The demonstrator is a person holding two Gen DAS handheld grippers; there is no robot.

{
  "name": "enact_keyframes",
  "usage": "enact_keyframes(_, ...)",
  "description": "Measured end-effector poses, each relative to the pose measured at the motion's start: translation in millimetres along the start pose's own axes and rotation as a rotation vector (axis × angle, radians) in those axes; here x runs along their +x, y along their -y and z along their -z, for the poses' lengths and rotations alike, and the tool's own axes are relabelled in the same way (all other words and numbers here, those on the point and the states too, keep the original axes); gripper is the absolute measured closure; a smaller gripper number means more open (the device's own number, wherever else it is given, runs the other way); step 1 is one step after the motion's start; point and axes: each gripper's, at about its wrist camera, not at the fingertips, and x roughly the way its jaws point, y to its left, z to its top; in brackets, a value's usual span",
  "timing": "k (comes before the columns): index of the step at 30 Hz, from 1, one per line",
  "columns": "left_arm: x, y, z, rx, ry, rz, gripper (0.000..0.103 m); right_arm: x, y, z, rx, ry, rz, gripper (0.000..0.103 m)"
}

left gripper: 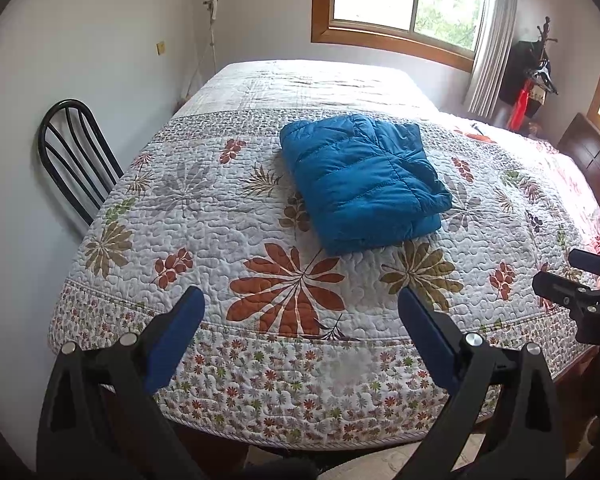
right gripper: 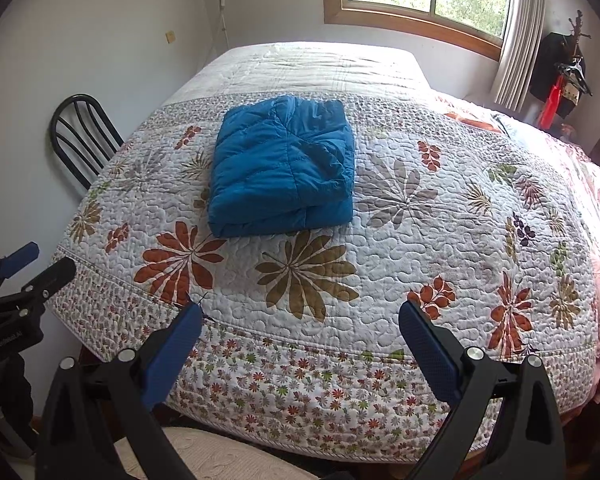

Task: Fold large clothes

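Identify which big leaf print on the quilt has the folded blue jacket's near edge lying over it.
The olive-brown leaf print: the blue jacket overlaps its top leaves. The rust-red print beside it lies fully uncovered, left of the jacket's corner.

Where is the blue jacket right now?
The folded blue jacket lies mid-bed on the floral quilt, beyond both open hand-held grippers, with the black chair off to its left.

A home bedroom: quilted floral bed [left gripper: 220, 208], wood-framed window [left gripper: 400, 12], curtain [left gripper: 492, 40].
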Motion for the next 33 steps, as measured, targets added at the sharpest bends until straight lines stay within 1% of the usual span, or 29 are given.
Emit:
enact_keyframes(22,3.0,-0.2,-0.5,0.007,-0.003,-0.002,0.006,3.0,1.5,0.3,0.002,-0.003,-0.005,0.004)
enact_keyframes(33,4.5,-2.4,-2.6,-0.005,-0.001,0.012,0.006,3.3,-1.1,-0.8,0.006,-0.004,-0.003,0.004)
